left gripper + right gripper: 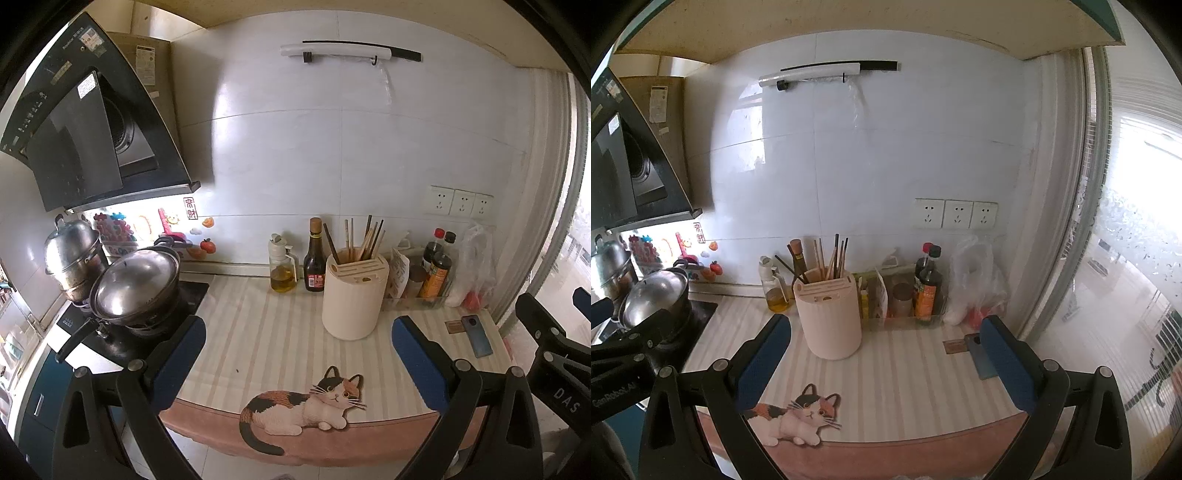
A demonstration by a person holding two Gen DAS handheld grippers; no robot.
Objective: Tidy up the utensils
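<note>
Striped counter mat (258,325), chopsticks (364,236) in holder (351,299); both grippers spread wide

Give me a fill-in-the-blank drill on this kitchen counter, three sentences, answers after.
1. The chopsticks stand in a cream ____.
2. The mat on the counter shows a lying ____.
3. Both the left tongs and the right tongs are ____ and hold nothing.

Answers: holder; cat; open
</note>
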